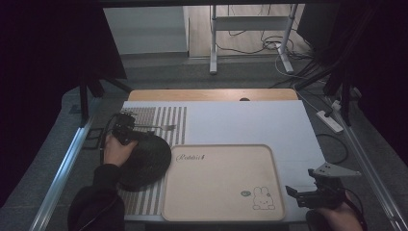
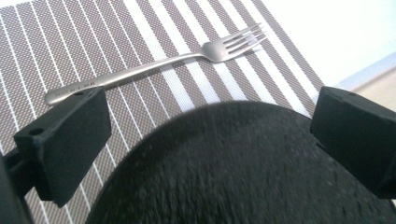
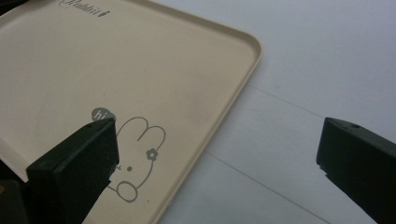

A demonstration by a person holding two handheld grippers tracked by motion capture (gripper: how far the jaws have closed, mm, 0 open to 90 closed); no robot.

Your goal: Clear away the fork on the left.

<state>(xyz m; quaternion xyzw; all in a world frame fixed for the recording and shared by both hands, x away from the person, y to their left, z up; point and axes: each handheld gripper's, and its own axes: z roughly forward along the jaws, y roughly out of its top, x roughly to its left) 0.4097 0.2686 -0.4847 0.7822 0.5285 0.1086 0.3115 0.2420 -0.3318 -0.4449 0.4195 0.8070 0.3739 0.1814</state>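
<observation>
Left gripper (image 2: 210, 140) spread wide above black plate (image 2: 243, 168), seemingly not touching; fork (image 2: 154, 63) beyond on striped mat (image 2: 70, 46). Right gripper (image 3: 219, 163) released beside beige tray (image 3: 116, 70).

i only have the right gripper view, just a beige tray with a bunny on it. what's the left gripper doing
Observer: The left gripper hangs with open jaws over a black plate.
Operator: anything else near that plate
Observer: A fork lies just beyond it on a striped placemat, tines toward the tray.
Operator: is the plate on the tray
Observer: No, it sits on the placemat, left of the tray; from the high view I cannot tell whether they touch.
</observation>
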